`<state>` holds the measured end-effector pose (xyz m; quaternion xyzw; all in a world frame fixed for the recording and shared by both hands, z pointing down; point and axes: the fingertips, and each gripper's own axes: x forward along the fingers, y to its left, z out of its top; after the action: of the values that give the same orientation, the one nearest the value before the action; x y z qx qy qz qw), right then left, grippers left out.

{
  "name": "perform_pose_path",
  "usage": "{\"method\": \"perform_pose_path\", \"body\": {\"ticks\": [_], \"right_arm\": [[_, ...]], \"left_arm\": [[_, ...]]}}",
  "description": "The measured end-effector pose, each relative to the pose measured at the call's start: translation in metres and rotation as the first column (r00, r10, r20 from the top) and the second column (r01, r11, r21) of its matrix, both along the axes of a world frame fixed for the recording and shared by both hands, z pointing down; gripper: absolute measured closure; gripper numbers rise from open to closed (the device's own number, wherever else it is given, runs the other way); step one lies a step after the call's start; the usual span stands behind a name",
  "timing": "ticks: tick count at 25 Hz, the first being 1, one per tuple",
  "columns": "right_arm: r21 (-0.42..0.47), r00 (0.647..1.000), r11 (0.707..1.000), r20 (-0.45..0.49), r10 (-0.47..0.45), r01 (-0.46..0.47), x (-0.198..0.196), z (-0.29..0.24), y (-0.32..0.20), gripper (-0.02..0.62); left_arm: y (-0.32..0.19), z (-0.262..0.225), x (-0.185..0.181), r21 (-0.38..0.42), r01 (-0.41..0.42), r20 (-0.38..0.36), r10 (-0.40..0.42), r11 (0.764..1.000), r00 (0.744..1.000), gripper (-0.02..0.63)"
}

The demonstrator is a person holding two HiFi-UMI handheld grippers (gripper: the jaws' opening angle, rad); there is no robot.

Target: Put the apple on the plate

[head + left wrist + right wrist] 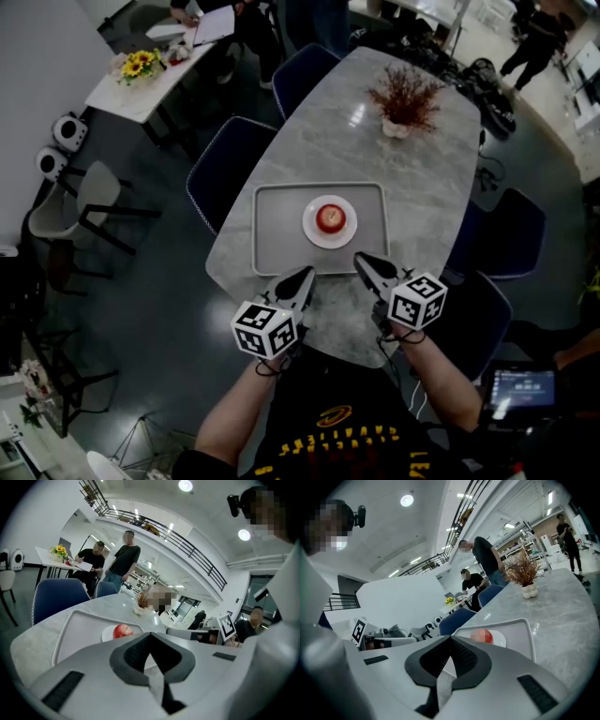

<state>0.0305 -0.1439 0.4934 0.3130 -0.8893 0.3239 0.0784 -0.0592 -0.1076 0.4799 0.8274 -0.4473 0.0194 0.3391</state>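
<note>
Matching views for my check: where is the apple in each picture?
Head view: apple near centre, on the plate.
Left gripper view: apple left of centre, above the jaws.
Right gripper view: apple right of centre, blurred.
Shared landmark: the grey tray under it.

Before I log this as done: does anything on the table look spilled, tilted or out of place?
Nothing stands out. The apple rests on the plate, inside the tray; nothing is spilled or askew.

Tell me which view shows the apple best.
Head view: the apple sits whole on the plate, seen from above with nothing in front. The left gripper view shows it small, just above the left tool. The right gripper view shows it blurred.
</note>
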Motion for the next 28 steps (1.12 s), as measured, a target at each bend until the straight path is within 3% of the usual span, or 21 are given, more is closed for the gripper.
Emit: {"method": "perform_pose_path", "body": {"ticks": [4,9,14,18,28], "right_arm": [[0.058,1.0,0.998,0.01,-0.009,0.008,0.0,-0.022,0.029,0.589],[0.147,1.0,0.989,0.0,-0.019,0.019,-0.002,-0.053,0.062,0.589],[0.285,1.0,0.959,-0.017,0.006,-0.001,-0.001,-0.089,0.078,0.589],[0.354,0.999,0.935,-0.007,0.035,-0.03,-0.003,-0.114,0.085,0.589],[0.476,0.999,0.879,-0.038,0.032,-0.01,-0.004,-0.145,0.101,0.589]], "left_arm": [[0.029,-0.029,0.016,0.091,-0.048,0.042,0.044,0.995,0.998,0.606],[0.054,-0.061,0.024,0.163,-0.041,0.055,0.033,0.986,0.998,0.606],[0.068,-0.096,0.039,0.255,-0.042,0.052,0.03,0.966,0.998,0.606],[0.073,-0.116,0.043,0.32,-0.061,0.098,0.031,0.946,0.995,0.606],[0.082,-0.126,0.053,0.355,-0.087,0.106,0.053,0.931,0.993,0.606]]}}
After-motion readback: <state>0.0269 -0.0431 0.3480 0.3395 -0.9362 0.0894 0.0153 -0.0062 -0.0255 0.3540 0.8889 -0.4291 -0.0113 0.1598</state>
